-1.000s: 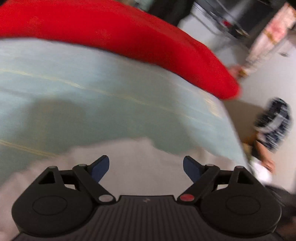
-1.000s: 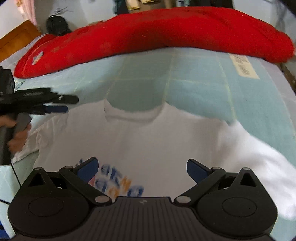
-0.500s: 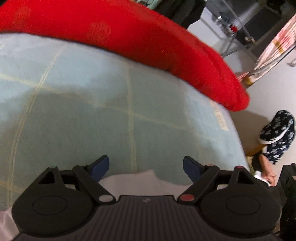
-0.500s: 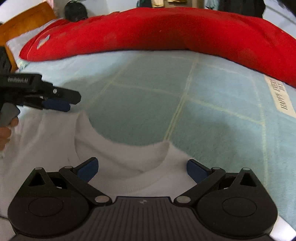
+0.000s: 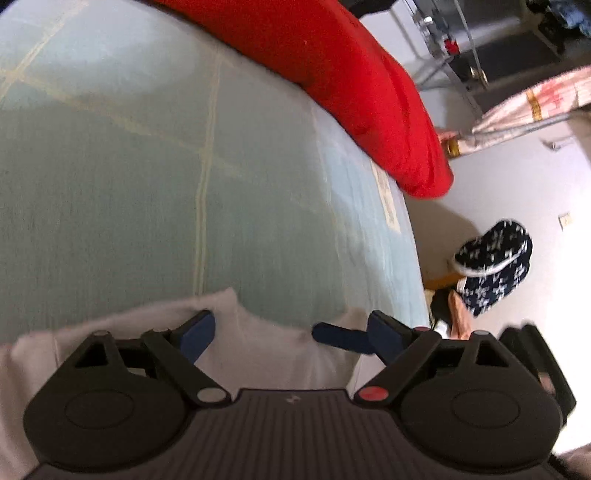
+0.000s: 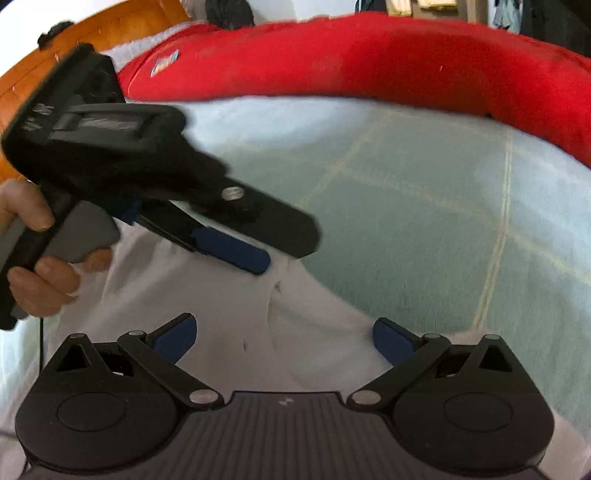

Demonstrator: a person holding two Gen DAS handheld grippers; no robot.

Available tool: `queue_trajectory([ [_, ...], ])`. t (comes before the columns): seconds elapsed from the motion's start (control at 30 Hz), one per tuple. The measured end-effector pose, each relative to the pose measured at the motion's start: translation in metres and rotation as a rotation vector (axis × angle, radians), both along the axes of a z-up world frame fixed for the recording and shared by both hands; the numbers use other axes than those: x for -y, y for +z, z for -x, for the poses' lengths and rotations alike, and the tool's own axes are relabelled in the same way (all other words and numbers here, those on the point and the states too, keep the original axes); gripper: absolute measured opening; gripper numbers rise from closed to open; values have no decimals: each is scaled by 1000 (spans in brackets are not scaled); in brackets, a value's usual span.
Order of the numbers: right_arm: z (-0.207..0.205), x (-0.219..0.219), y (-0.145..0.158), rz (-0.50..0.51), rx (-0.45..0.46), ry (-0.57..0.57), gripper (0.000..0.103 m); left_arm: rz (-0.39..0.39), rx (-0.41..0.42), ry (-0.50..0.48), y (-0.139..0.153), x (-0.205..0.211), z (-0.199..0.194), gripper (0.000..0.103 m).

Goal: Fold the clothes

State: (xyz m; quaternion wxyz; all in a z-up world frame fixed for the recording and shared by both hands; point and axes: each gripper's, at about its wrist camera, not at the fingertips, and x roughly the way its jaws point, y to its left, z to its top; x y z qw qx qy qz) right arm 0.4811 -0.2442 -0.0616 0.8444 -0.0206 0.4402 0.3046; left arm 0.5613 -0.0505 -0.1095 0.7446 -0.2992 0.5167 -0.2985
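Note:
A white T-shirt (image 5: 258,343) lies flat on the bed, its neck edge toward the red bolster. My left gripper (image 5: 290,328) is open, low over the shirt's top edge, fabric showing between its fingers. In the right wrist view the shirt (image 6: 236,314) fills the lower middle, and my right gripper (image 6: 282,332) is open above it near the collar. The left gripper (image 6: 280,251), held by a hand (image 6: 40,273), reaches in from the left just ahead of the right one. One blue finger (image 5: 340,338) of the right gripper shows beside my left gripper's right finger.
A pale green checked bedcover (image 6: 424,206) spreads ahead. A long red bolster (image 6: 369,62) lies across the far side. A wooden headboard (image 6: 110,33) stands at the back left. The bed's right edge (image 5: 413,236) drops to the floor, where dark patterned footwear (image 5: 495,266) sits.
Both grippers have moved forward up the shirt to its neck edge and drawn close together. The left gripper has swung right toward the right one. Both stay open.

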Motion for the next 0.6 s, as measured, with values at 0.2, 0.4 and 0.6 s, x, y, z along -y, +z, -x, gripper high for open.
queue_trajectory([
  [0.2,23,20,27,19,5,-86,103,-24,41,-18,21,-11,35,90],
  [0.4,12,47,2,6,-44,-213,103,-103,21,8,11,-18,45,89],
  [0.6,5,49,13,41,37,-277,103,-117,120,84,39,-30,54,90],
])
